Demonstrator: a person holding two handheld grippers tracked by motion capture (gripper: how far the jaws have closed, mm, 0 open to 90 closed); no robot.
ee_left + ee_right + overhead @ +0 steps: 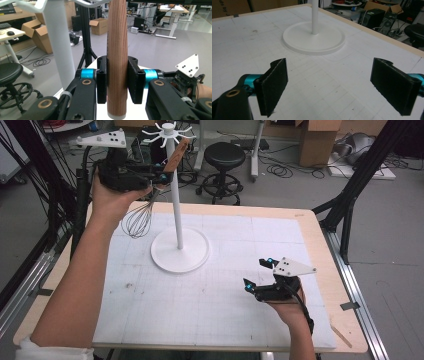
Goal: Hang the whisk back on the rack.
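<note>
Wooden-handled wire whisk (150,200) is clamped by the left gripper (162,174), handle tipped toward one o'clock, beside the white stand's hooks (168,132); the right gripper (260,272) lies spread apart.

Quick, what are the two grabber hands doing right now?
Left gripper: closed on the wooden handle of the whisk, held up beside the white stand.
Right gripper: open, holding nothing, above the white mat.

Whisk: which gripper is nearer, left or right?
Left. The left gripper is clamped on the whisk handle beside the stand's pole; the right gripper hangs open above the mat, far off.
</note>
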